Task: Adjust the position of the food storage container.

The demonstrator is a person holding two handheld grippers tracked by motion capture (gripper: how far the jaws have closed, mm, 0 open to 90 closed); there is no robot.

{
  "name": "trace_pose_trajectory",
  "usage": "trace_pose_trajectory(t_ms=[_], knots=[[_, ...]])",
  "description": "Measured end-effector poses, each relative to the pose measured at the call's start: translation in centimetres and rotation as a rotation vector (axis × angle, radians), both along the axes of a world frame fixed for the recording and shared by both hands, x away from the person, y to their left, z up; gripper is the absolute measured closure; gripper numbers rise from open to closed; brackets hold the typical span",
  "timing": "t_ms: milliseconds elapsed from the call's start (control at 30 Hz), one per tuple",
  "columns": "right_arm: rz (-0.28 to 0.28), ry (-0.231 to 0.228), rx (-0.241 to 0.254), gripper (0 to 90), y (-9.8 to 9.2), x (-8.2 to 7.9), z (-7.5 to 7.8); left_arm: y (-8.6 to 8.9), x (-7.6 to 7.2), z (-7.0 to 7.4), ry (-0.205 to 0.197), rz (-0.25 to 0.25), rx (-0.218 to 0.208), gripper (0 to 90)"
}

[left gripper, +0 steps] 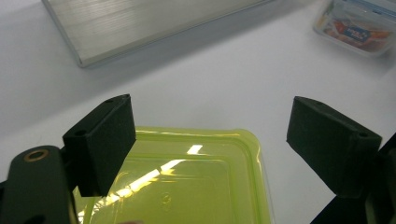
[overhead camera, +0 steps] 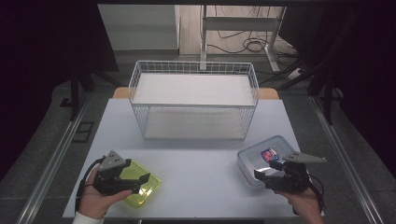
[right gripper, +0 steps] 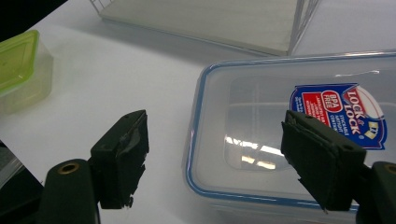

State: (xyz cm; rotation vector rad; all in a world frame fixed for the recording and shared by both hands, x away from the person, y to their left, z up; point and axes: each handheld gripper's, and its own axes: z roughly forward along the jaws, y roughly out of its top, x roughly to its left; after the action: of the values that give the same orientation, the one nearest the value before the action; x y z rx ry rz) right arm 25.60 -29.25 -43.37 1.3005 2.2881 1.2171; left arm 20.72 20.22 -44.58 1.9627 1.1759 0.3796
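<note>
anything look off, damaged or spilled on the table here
One thing: the black foam pads on the right gripper look worn, with ragged, frayed edges. Otherwise the green-lidded plastic box, the clear blue-rimmed lidded container and the white wire basket sit flat and closed, nothing spilled.

**Lock & Lock sticker on the clear box lid**

One label to read here: a blue and red sticker (right gripper: pixel 337 114) on the lid of the clear container (right gripper: pixel 243 140) with the blue seal. From the right gripper view it reads "LOCK & LOCK" in white on blue, with "BPA FREE" in a round badge on the red part. The smaller print beside that is too fine to make out. In the high view the sticker (overhead camera: pixel 269 154) is only a colour patch, unreadable.
</note>
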Motion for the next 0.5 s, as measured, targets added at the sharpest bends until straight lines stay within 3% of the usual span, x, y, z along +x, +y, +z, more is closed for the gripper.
trace_pose_trajectory(t_ms=[500], knots=[[0.012, 0.011, -0.015, 25.6, 0.06, 0.33, -0.06, -0.05, 0.00, -0.21, 0.009, -0.002, -0.002, 15.0]])
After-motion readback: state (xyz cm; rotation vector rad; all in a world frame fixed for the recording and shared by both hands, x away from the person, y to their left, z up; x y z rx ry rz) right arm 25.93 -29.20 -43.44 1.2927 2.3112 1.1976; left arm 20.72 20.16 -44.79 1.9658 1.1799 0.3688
